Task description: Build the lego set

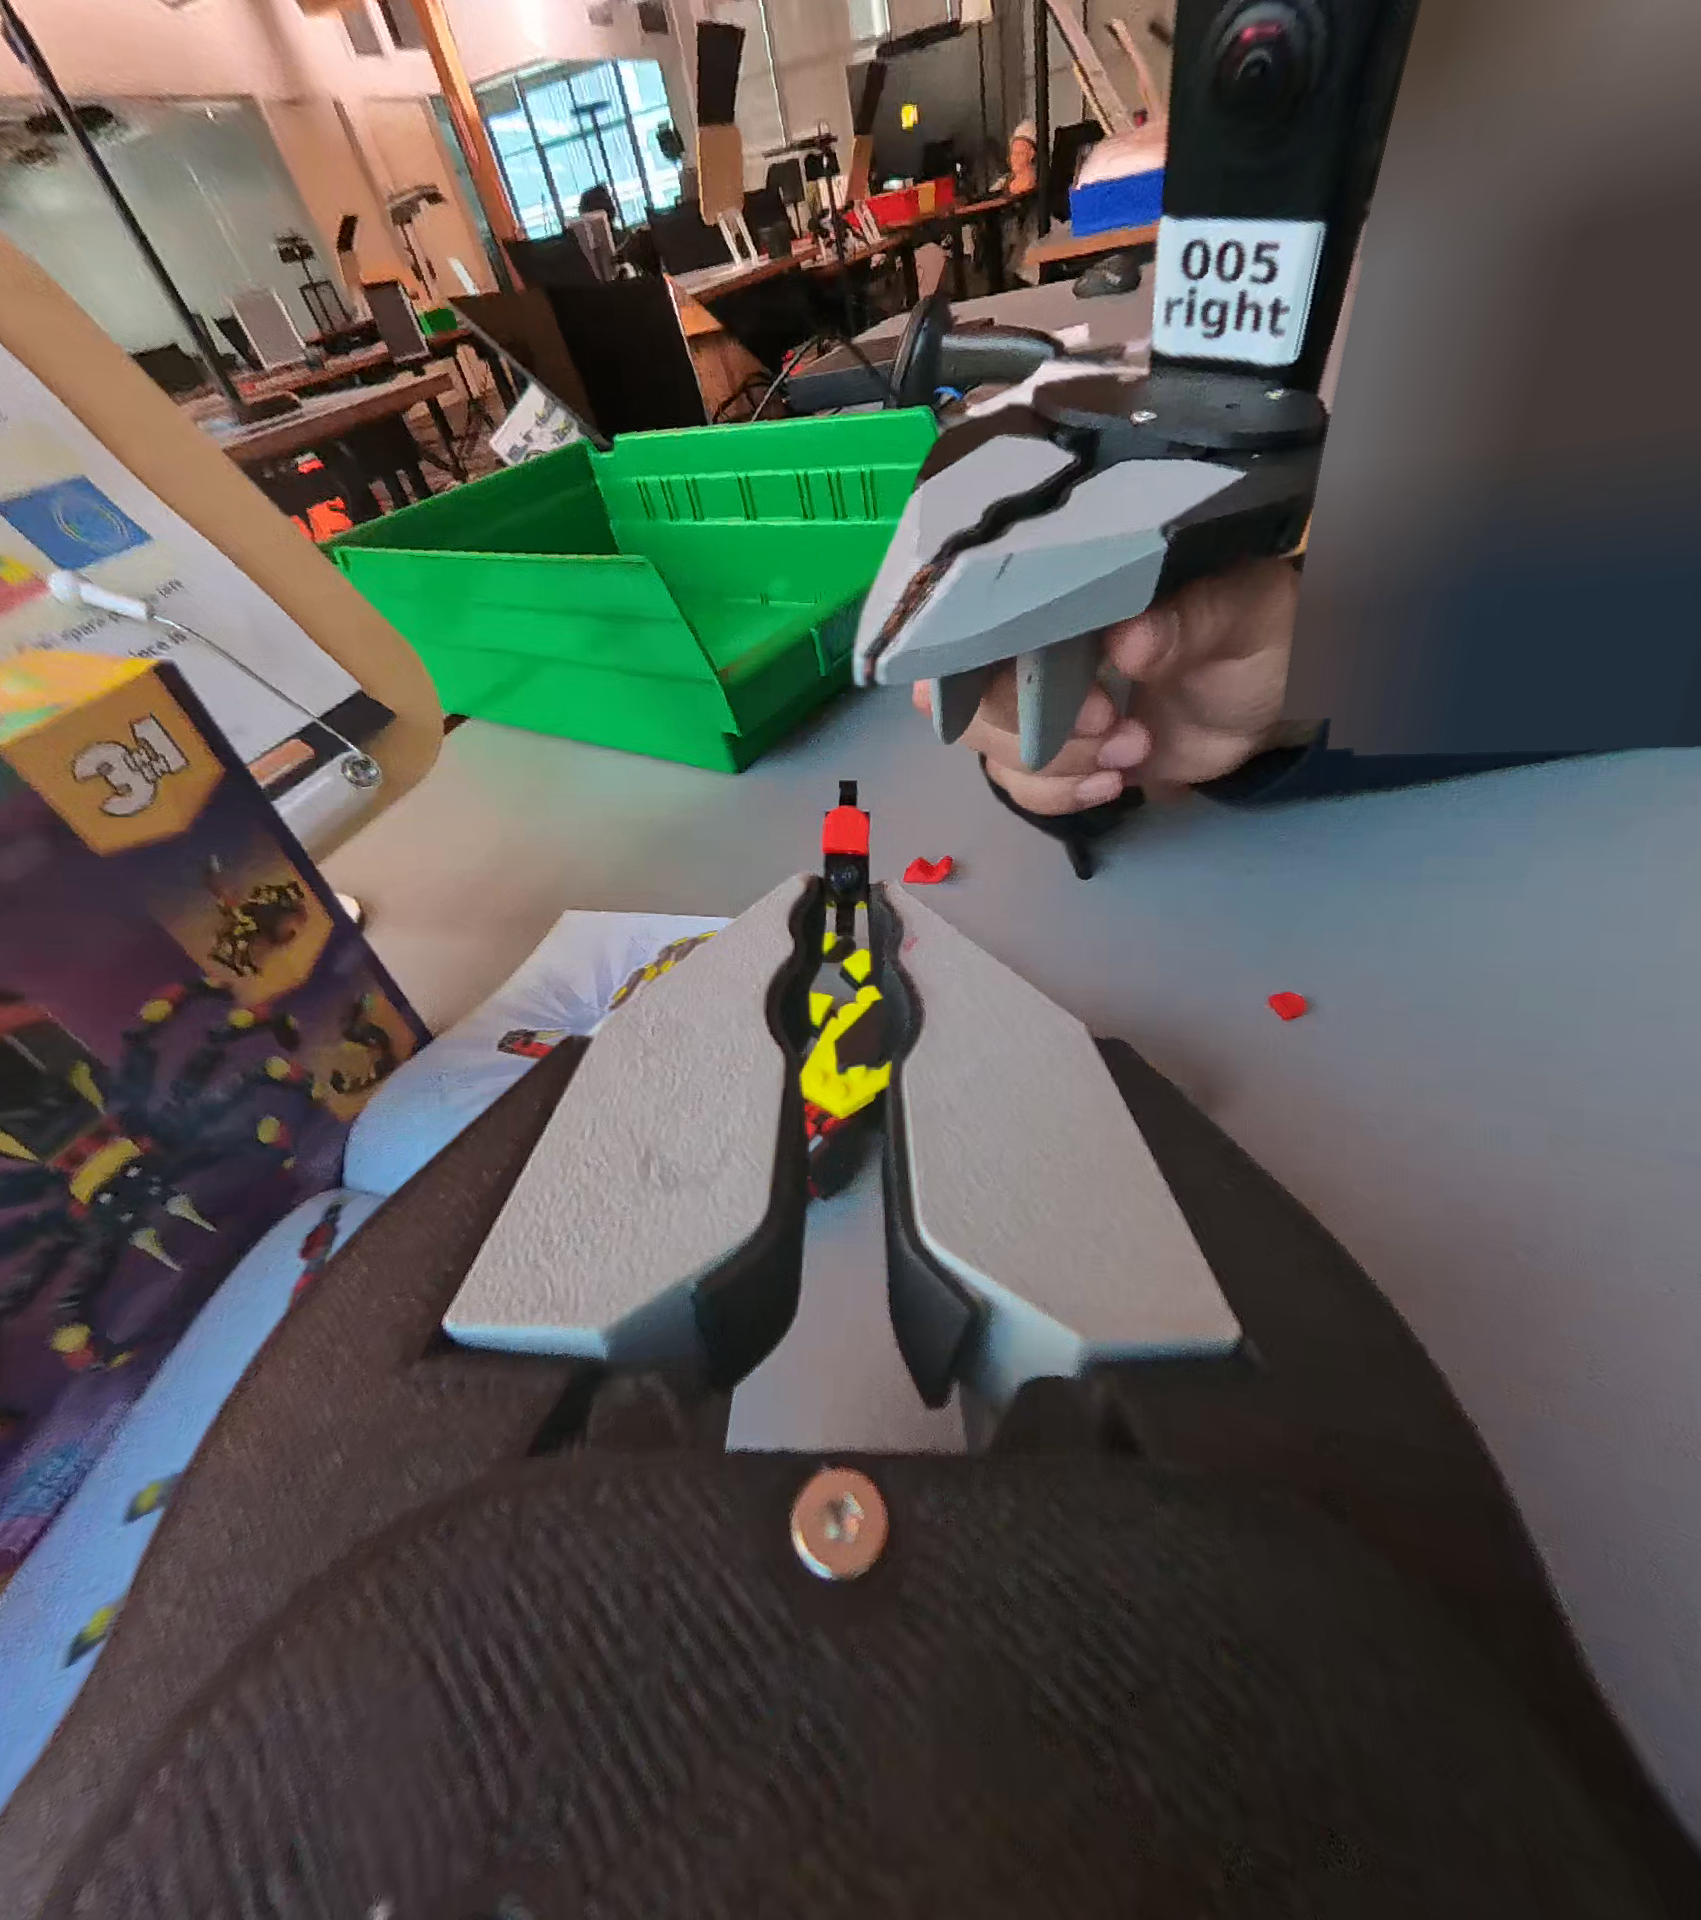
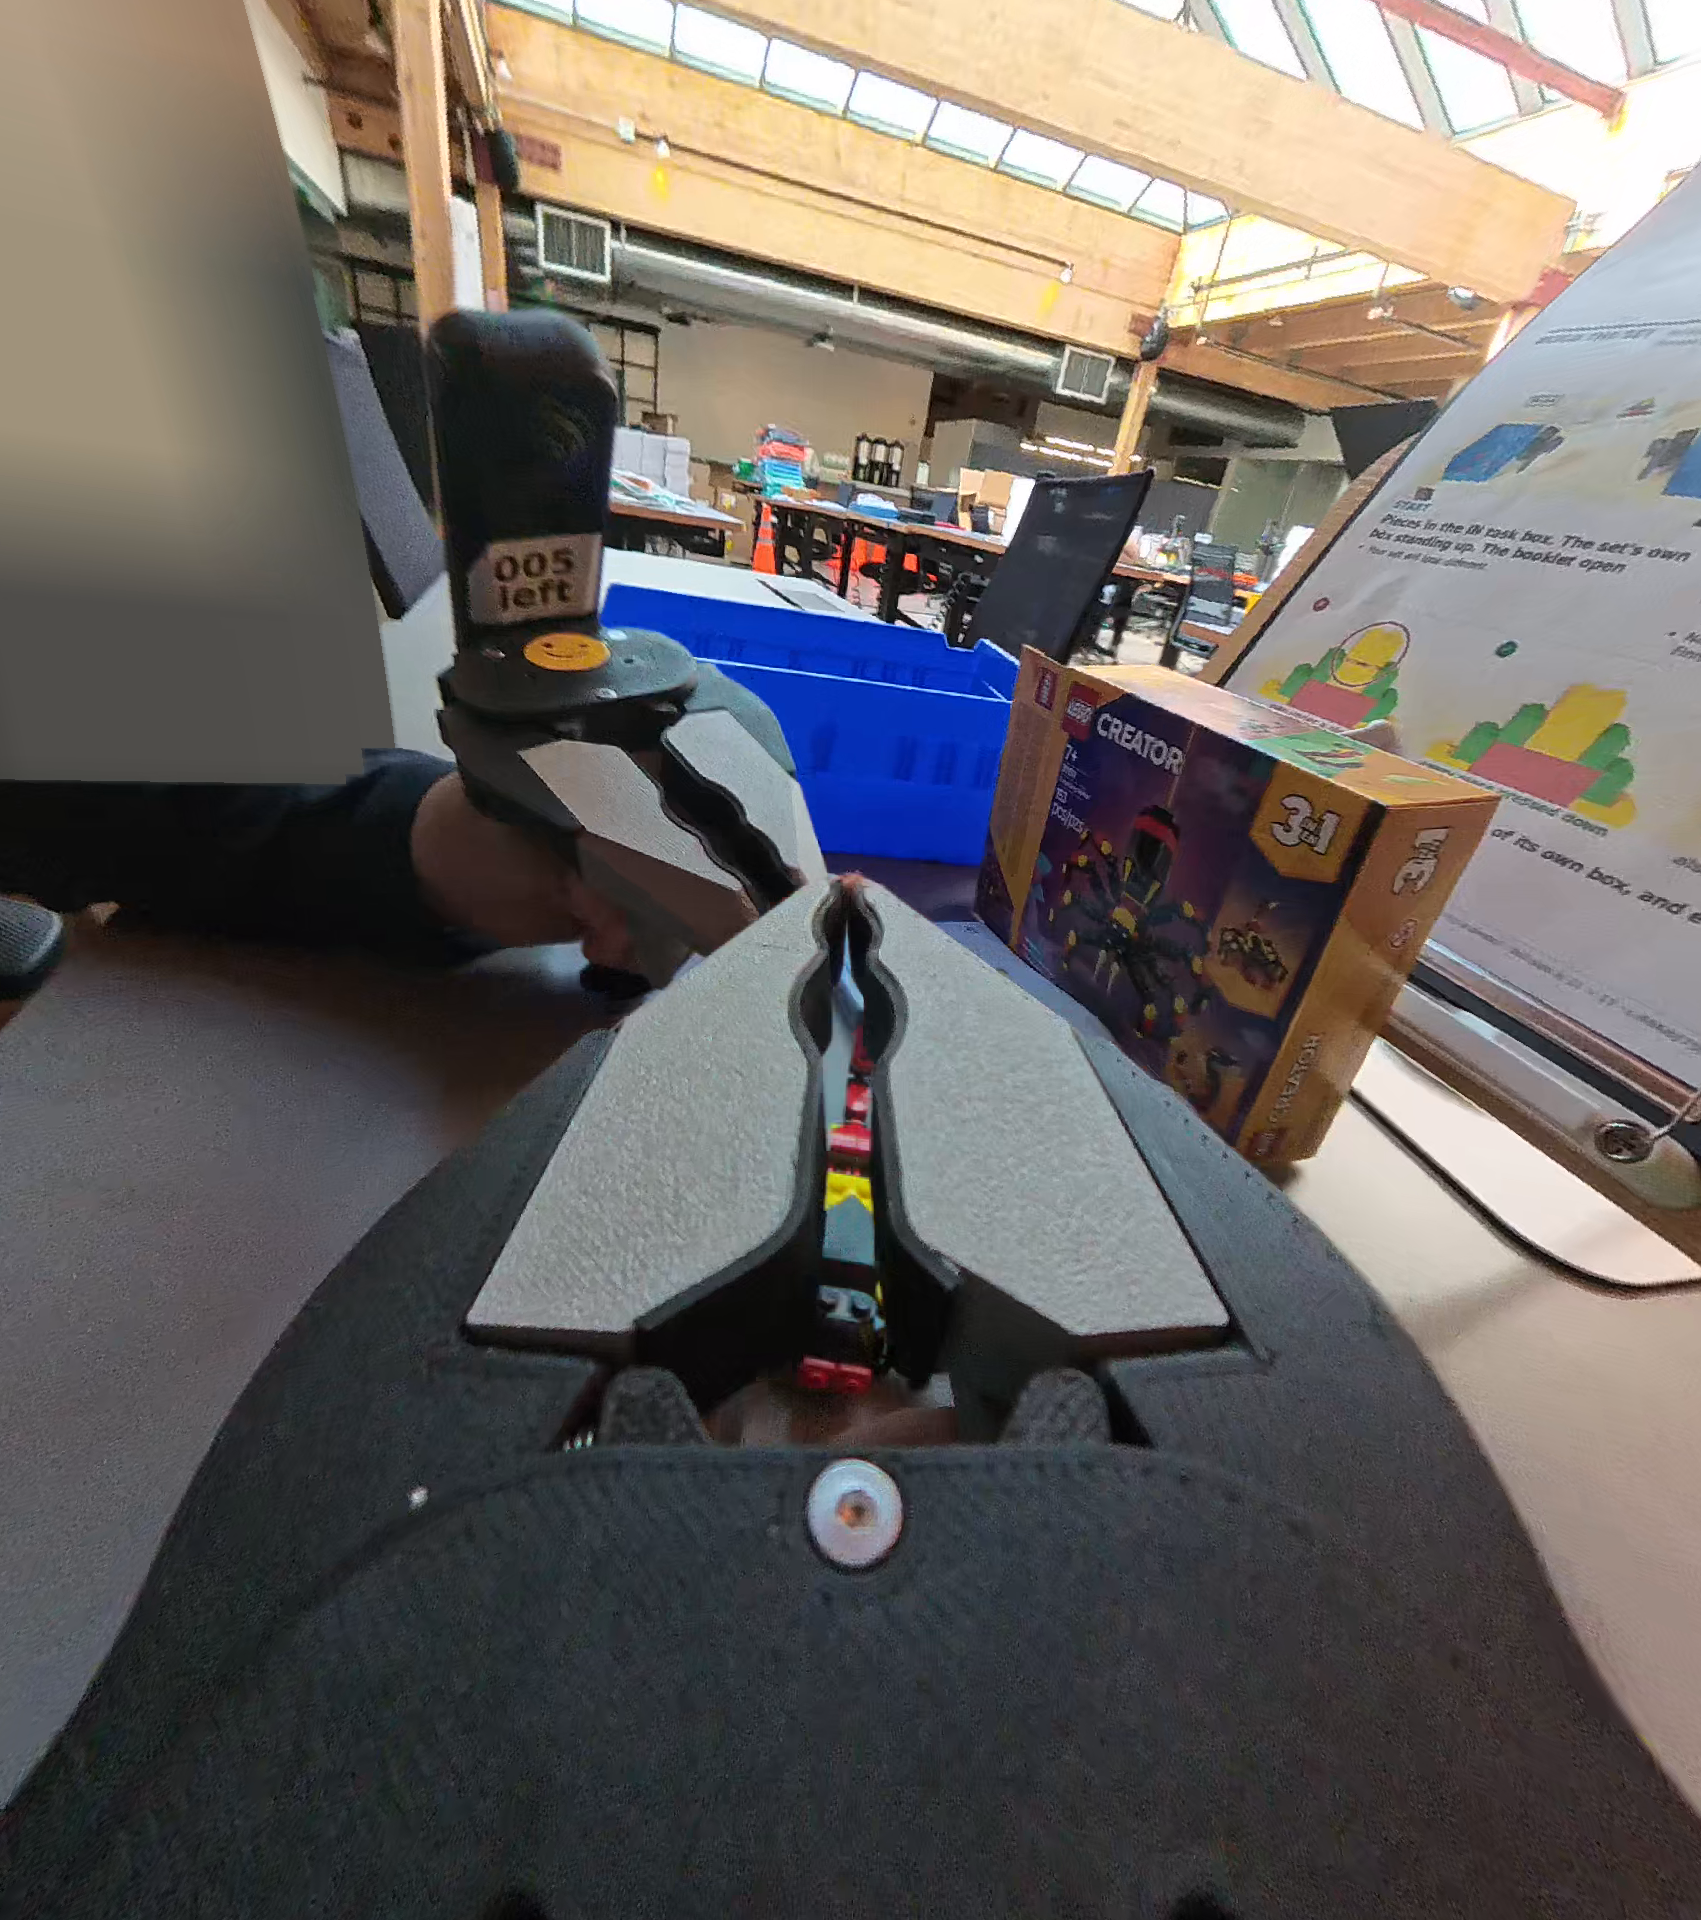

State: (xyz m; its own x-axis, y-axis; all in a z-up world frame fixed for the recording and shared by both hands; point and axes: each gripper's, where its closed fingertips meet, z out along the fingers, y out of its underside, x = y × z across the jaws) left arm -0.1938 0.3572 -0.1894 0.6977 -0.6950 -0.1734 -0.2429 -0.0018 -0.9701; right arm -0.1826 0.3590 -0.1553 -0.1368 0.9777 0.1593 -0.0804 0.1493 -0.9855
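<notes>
My left gripper (image 1: 846, 899) is shut on a long lego assembly (image 1: 841, 1049) of black, yellow and red bricks. Its red and black end (image 1: 846, 826) sticks out past the fingertips, above the grey table (image 1: 1397, 1039). My right gripper (image 2: 846, 894) is shut with its tips together. In the left wrist view it (image 1: 872, 665) hangs just above and beyond the assembly's end. Red, yellow and black bricks (image 2: 848, 1184) show through the slit between its fingers; I cannot tell whether it grips them. The left gripper's (image 2: 773, 883) tips are hidden behind my right finger.
Two loose red pieces (image 1: 929, 868) (image 1: 1287, 1005) lie on the table. A green bin (image 1: 669, 582) stands behind, a blue bin (image 2: 856, 727) opposite. The set's box (image 2: 1220, 904) stands upright beside an instruction board (image 2: 1604, 675). An open booklet (image 1: 555, 997) lies under my left gripper. Less than 4 cm separates the two grippers' tips.
</notes>
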